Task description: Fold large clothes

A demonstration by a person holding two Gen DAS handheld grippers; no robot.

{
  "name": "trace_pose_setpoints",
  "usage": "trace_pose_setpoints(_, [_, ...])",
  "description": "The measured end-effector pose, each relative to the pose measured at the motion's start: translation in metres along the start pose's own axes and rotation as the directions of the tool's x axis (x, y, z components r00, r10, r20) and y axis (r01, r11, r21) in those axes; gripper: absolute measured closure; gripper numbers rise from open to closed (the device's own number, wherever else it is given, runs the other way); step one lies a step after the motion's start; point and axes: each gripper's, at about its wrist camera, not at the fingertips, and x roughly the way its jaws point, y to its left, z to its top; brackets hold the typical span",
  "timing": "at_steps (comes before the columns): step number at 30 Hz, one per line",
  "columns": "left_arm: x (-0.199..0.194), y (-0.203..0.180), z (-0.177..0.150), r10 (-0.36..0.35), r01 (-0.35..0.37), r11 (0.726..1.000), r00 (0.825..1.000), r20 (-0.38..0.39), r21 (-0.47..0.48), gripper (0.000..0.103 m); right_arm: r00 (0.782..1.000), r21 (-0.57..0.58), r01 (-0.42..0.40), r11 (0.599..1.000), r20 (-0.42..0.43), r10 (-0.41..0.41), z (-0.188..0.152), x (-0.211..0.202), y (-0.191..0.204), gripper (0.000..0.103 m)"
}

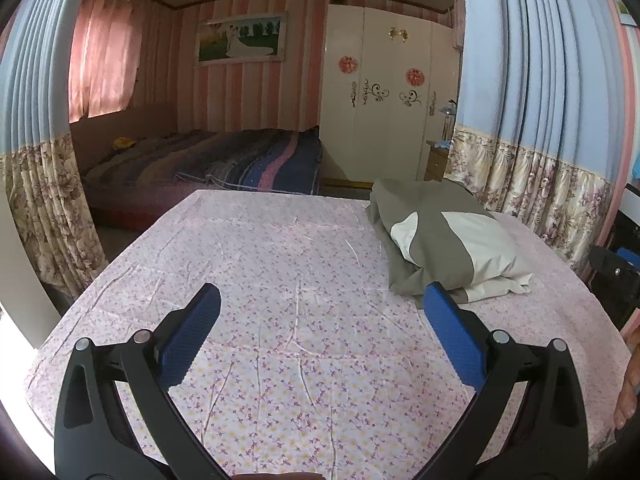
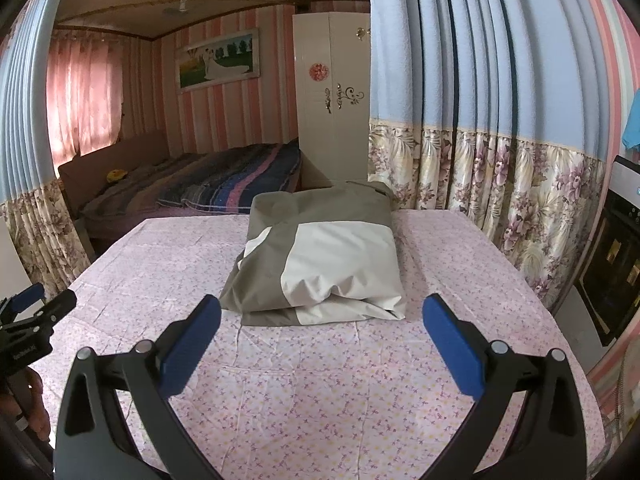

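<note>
While both tools hang over the pink floral sheet [image 1: 304, 320], neither has hold of anything. Left gripper [image 1: 322, 300]: blue pads [image 1: 192, 336] spread wide, nothing but sheet between them. Right gripper [image 2: 322, 312]: same wide spread, pads [image 2: 452, 344] bare, tips short of the garment and not touching it.

Folded garment [image 2: 320, 256], olive-grey with cream panels, lies as a thick rectangular bundle on the sheet. From the right wrist view it sits straight ahead of the right gripper, just beyond the fingertips. From the left wrist view the garment [image 1: 440, 240] is ahead and off to the right side, its near corner just behind the right-hand pad tip in frame; contact can't be confirmed there.

Relative to the garment: blue curtain with floral hem [image 2: 480, 120] hangs just behind and to its right; striped bed [image 2: 224, 184] is well behind it to the left; white wardrobe [image 2: 332, 92] stands behind it. Left gripper also shows at the left edge of the right wrist view [image 2: 28, 316], well left of the garment.
</note>
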Motion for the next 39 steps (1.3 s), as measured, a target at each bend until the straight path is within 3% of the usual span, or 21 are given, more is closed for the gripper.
trace_pose_setpoints(4, [-0.004, -0.006, 0.001, 0.038, -0.039, 0.998, 0.999, 0.015, 0.041, 0.003, 1.0, 0.001, -0.001, 1.0, -0.002, 0.001, 0.0, -0.001, 0.001, 0.002])
trace_pose_setpoints(10, [-0.003, -0.003, 0.001, -0.019, 0.019, 1.0, 1.0, -0.01, 0.007, 0.003, 1.0, -0.005, -0.002, 1.0, 0.003, 0.002, -0.001, -0.003, 0.002, 0.002])
trace_pose_setpoints(30, [-0.006, -0.004, 0.001, 0.043, -0.043, 0.999, 0.999, 0.009, 0.002, 0.003, 1.0, -0.015, -0.012, 1.0, -0.003, 0.012, 0.002, -0.004, 0.006, 0.002])
trace_pose_setpoints(36, [-0.012, -0.005, 0.002, 0.069, -0.07, 0.997, 0.996, 0.055, 0.015, 0.003, 1.0, -0.012, -0.015, 1.0, -0.009, 0.015, 0.005, -0.005, 0.007, 0.002])
trace_pose_setpoints(39, [-0.009, -0.003, 0.004, 0.067, -0.067, 0.998, 0.997, 0.033, 0.004, 0.003, 1.0, -0.012, -0.016, 1.0, -0.007, 0.016, 0.005, -0.005, 0.007, 0.002])
